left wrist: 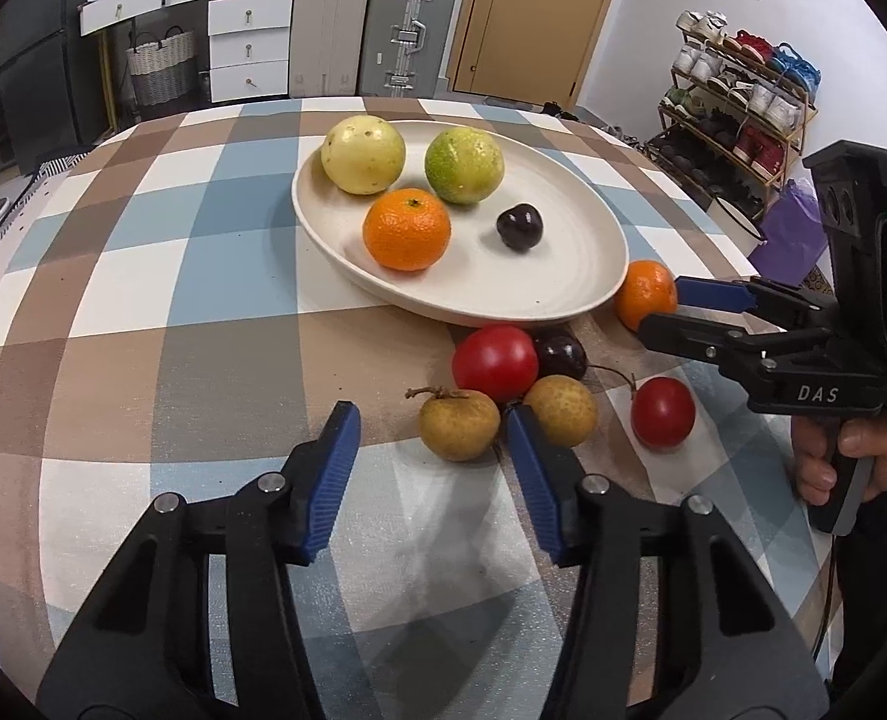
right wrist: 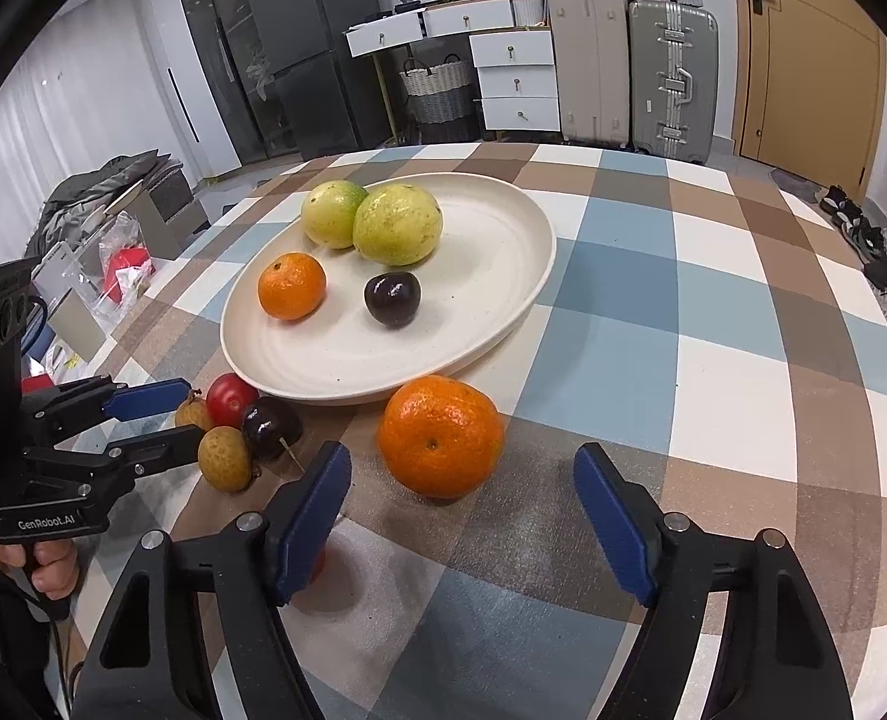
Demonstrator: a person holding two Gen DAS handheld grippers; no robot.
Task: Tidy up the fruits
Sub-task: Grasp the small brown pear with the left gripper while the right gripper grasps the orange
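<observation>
The plate [right wrist: 503,324] already holds four fruits. A loose tangerine [right wrist: 440,437] sits on the counter [right wrist: 713,408] just beside the plate's near rim, ahead of the right gripper [right wrist: 461,516], whose jaws are spread and empty. The left gripper [left wrist: 431,450] (jaws also spread, holding nothing) noses into the cluster beside the same rim, one jaw between two longans [left wrist: 458,425]. The risk, as I judge it: round fruit rolls, so an off-centre close could squirt the tangerine away or scatter the tomatoes [left wrist: 494,362].
</observation>
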